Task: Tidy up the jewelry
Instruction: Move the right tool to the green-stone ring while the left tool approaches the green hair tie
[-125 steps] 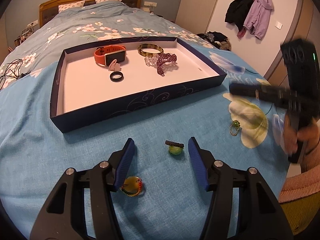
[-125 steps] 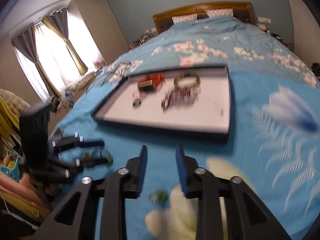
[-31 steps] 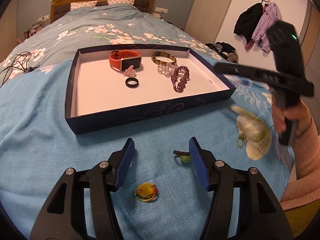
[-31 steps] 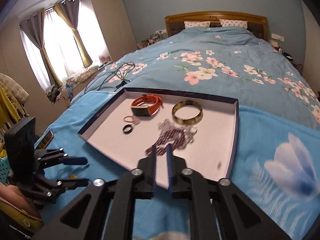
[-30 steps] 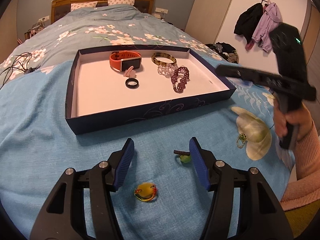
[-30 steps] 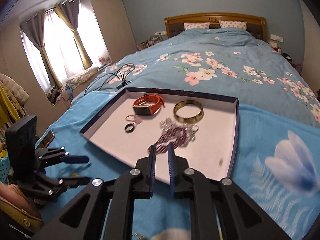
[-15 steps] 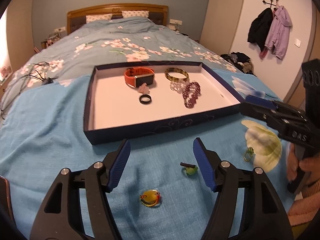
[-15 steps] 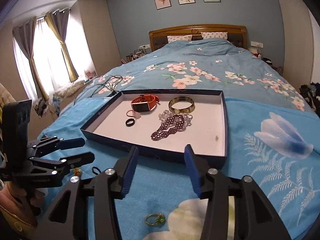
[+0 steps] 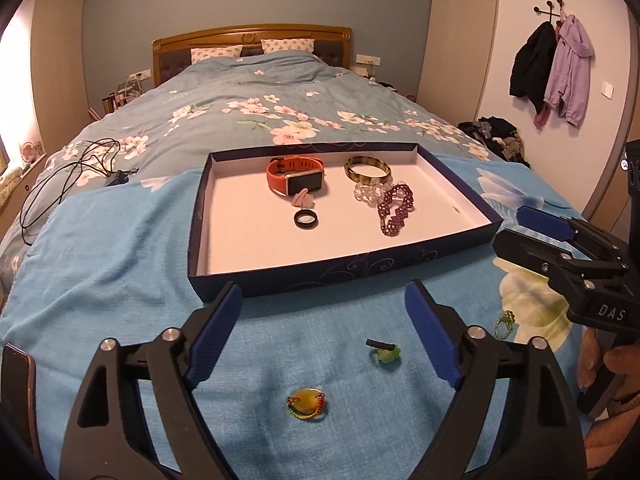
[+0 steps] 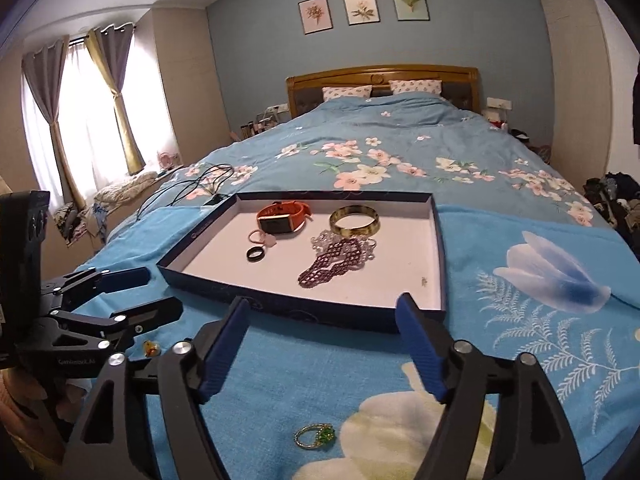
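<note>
A dark blue tray [image 9: 332, 278] [image 10: 438, 240] on the bed holds an orange watch [image 9: 295, 175], a tortoiseshell bangle [image 9: 367, 167], a clear bead bracelet [image 9: 366, 192], a purple bead bracelet [image 9: 394, 210], a pink ring [image 9: 301, 199] and a black ring [image 9: 305, 220]. On the blue blanket lie a yellow stone ring [image 9: 307, 399], a green ring with a dark bar [image 9: 385, 352] and a gold ring with a green stone [image 10: 316, 436] [image 9: 503, 322]. My left gripper [image 9: 320, 340] is open above the yellow and green rings. My right gripper [image 10: 320, 348] is open above the gold ring.
A black cable [image 9: 60, 184] lies on the bed at the left. A phone edge [image 9: 16, 396] shows at the left border. Coats [image 9: 552, 68] hang on the right wall. Clothes [image 9: 496, 136] are piled beside the bed.
The right gripper has opened wide from nearly shut and drawn back from the tray toward the gold ring. The left gripper has opened wider and pulled back a little.
</note>
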Action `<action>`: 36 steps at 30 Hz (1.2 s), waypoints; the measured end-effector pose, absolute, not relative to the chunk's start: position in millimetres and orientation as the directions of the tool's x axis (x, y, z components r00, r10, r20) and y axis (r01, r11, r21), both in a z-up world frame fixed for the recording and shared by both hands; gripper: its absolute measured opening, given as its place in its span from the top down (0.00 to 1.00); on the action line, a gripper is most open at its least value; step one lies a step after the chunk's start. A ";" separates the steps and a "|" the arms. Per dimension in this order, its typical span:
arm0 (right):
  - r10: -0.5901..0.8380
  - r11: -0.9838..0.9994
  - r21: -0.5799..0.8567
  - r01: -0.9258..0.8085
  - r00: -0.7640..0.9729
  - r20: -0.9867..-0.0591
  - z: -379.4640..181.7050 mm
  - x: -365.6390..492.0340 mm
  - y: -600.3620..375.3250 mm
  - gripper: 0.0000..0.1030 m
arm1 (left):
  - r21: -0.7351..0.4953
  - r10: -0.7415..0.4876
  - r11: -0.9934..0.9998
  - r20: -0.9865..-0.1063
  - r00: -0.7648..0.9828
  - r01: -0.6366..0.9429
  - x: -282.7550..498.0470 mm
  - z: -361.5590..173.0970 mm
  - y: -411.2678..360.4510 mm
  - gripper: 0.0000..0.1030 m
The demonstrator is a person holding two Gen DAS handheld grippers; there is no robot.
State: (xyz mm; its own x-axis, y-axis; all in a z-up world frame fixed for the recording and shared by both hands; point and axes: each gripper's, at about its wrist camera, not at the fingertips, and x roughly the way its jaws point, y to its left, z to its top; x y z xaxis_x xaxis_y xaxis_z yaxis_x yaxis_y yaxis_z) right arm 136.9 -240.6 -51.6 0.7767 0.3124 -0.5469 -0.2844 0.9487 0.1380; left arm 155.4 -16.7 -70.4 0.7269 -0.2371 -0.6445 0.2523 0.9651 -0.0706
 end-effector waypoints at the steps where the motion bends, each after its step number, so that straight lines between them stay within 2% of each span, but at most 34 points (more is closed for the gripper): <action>1: 0.305 0.951 0.128 -0.282 0.784 -0.541 -51.0 135.7 -239.9 0.21 | -0.068 -0.233 0.966 -0.642 0.730 0.249 154.8 -70.1 -16.4 0.15; 3: 0.294 0.954 0.113 -0.278 0.791 -0.537 -50.0 133.9 -238.1 0.14 | -0.063 -0.221 0.970 -0.637 0.738 0.237 154.0 -69.3 -15.7 0.09; 5: 0.287 0.956 0.110 -0.271 0.797 -0.531 -49.3 132.1 -237.7 0.07 | -0.063 -0.217 0.971 -0.630 0.745 0.229 152.5 -68.5 -14.2 0.08; 20: 0.275 0.960 0.103 -0.260 0.807 -0.522 -48.1 123.6 -234.5 0.07 | -0.060 -0.194 0.978 -0.617 0.763 0.200 144.3 -63.9 -9.7 0.06; 29: 0.307 0.949 0.114 -0.295 0.768 -0.562 -52.7 119.2 -235.2 0.07 | -0.068 -0.195 0.978 -0.619 0.761 0.196 135.0 -65.1 -0.5 0.06; 31: 0.302 0.948 0.102 -0.301 0.754 -0.583 -56.1 117.2 -235.7 0.09 | -0.064 -0.198 0.977 -0.622 0.758 0.204 132.4 -66.4 0.8 0.06; 36: 0.319 0.933 0.094 -0.348 0.677 -0.664 -69.1 113.0 -233.1 0.29 | -0.058 -0.211 0.972 -0.638 0.741 0.227 126.4 -71.6 3.7 0.06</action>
State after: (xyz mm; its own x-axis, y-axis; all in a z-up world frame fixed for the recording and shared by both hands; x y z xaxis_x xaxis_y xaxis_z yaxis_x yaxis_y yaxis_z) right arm 113.0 -233.1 -69.1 0.6768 0.3188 -0.6635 -0.3475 0.9330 0.0938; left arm 126.4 3.7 -71.6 0.7408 -0.2109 -0.6378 0.2268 0.9722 -0.0580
